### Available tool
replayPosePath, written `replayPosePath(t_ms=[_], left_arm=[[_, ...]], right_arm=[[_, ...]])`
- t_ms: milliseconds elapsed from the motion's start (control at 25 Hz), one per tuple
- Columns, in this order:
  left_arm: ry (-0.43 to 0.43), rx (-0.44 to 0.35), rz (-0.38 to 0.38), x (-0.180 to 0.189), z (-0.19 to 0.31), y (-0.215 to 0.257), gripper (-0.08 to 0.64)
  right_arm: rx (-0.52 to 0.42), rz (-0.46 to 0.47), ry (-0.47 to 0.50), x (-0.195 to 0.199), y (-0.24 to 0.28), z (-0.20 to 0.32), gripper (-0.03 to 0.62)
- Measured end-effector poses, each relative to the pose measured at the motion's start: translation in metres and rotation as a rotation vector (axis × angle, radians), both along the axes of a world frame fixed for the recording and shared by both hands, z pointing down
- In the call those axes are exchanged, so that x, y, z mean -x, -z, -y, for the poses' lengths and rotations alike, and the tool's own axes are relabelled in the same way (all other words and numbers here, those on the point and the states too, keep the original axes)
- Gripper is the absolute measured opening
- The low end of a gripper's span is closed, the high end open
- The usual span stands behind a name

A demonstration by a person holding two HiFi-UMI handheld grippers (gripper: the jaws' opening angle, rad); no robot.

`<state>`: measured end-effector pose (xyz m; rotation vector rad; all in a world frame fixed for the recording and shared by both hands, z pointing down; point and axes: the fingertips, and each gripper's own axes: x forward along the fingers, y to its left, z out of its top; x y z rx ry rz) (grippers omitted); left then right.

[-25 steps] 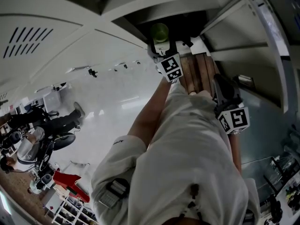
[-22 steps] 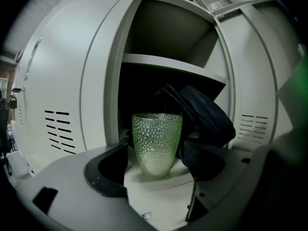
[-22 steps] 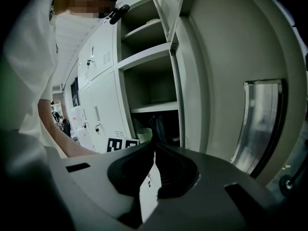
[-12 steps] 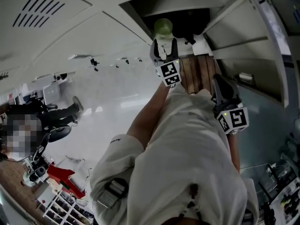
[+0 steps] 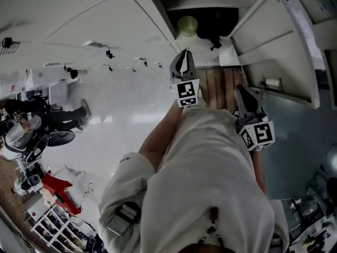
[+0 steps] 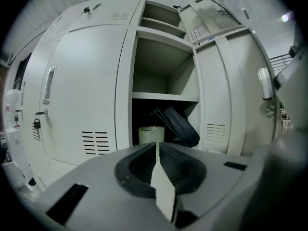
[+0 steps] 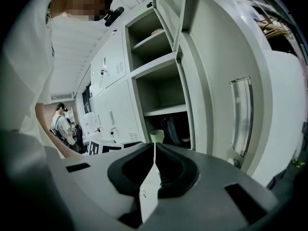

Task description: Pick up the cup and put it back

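Observation:
A pale green textured cup (image 5: 187,24) stands upright on the floor of the open locker compartment (image 6: 144,110), also seen as the cup (image 6: 151,134) straight ahead in the left gripper view and the cup (image 7: 156,136) small in the right gripper view. My left gripper (image 5: 182,57) hangs a short way back from the cup, apart from it; its jaws are closing, pressed together with nothing between them, as my left gripper (image 6: 156,146) shows. My right gripper (image 5: 243,91) is held lower and to the right, shut and empty, as my right gripper (image 7: 154,147) shows.
A black bag (image 6: 176,124) leans in the same compartment just right of the cup. The locker door (image 5: 274,41) stands swung open at the right. More shelves (image 6: 161,37) lie above. A person (image 7: 61,124) stands far off at the left among equipment.
My left gripper let go of the cup, drew back from the locker and its jaws came together. The cup stays in the compartment. The right gripper has barely moved.

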<state>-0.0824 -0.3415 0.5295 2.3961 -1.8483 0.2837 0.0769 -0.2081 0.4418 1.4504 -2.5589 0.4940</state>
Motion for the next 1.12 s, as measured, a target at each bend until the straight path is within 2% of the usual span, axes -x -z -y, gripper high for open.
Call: replayPosePath(t_ms=[320,520,720,920,1000,1120], left_arm=[[-0.013,-0.026,0.002,-0.016,-0.062,0.02,0.021],[-0.037,-0.058,-0.008,-0.038,-0.116,0.036,0.017],[-0.083,-0.082,-0.055,-0.068,-0.176,0.051,0.011],[-0.144,-0.111,-0.012,-0.1,-0.235,0.073,0.009],[-0.173,-0.104,-0.043,-0.108,-0.256,0.08,0.009],[-0.206,-0.073,-0.135,-0.111,-0.289,0.095,0.009]], right_arm=[[-0.01,0.038,0.083,-0.006,0.001,-0.04,0.028],[-0.021,0.042,0.118,-0.021,0.006,-0.083,0.028],[-0.031,0.047,0.129,-0.046,0.011,-0.133,0.028],[-0.008,0.092,0.113,-0.073,0.007,-0.174,0.028],[-0.01,0.103,0.124,-0.079,0.006,-0.186,0.028],[-0.024,0.087,0.167,-0.079,0.006,-0.204,0.028]])
